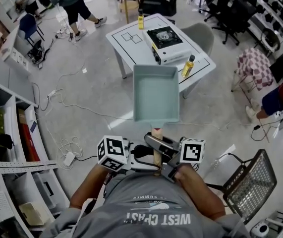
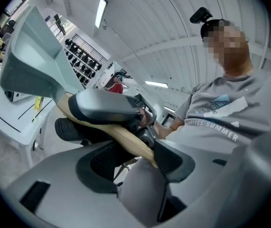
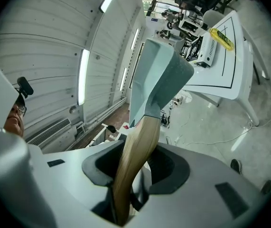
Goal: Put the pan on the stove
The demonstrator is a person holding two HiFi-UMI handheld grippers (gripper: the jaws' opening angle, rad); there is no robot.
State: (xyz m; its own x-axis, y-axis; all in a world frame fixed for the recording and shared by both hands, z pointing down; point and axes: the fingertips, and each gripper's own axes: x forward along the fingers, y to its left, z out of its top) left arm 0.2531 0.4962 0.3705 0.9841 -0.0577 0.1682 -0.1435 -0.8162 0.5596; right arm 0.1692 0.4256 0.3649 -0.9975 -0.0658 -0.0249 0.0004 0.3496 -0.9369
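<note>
Saw one white table (image 1: 124,46) ahead bearing one stove (image 1: 167,43) and two yellow bottles (image 1: 188,66), one of them just beside the stove's near corner; loose cables (image 1: 67,103) across the floor. Held one pan (image 1: 155,93) aloft, short of the stove. Gripped its wooden handle (image 3: 137,146) in the right gripper (image 3: 137,167), jaws closed on it. Had the left gripper (image 2: 135,167) with jaws wide apart, the handle's end touching one pad

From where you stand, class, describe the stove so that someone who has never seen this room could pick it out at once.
Look for the white square table with black lines on the grey floor. On it sits the boxy white stove with a black top and a round burner. Its neighbours are two slim yellow bottles; the stove alone is wide and flat.
</note>
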